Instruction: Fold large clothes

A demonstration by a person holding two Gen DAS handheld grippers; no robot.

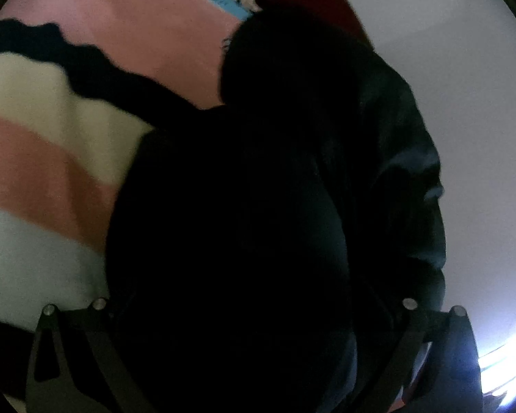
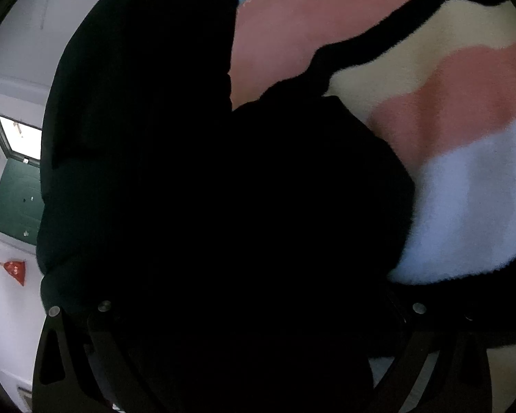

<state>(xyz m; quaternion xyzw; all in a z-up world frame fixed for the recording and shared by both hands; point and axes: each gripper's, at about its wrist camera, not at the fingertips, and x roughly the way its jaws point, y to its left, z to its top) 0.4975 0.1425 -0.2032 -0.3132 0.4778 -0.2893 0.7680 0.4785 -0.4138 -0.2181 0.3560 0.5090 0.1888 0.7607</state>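
Black garment (image 1: 244, 206) bunched right against my left gripper (image 1: 254, 361), filling gap between fingers; grip state hidden, cannot tell. Same at right gripper (image 2: 244, 361) (fabric (image 2: 206, 189) swallows fingertips, cannot tell). Striped pink-cream-white blanket (image 1: 34, 158) beneath and behind garment.

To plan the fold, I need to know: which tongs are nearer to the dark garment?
Neither left nor right is clearly nearer. The dark garment fills the gap of the left tongs and of the right tongs alike, hiding their tips.
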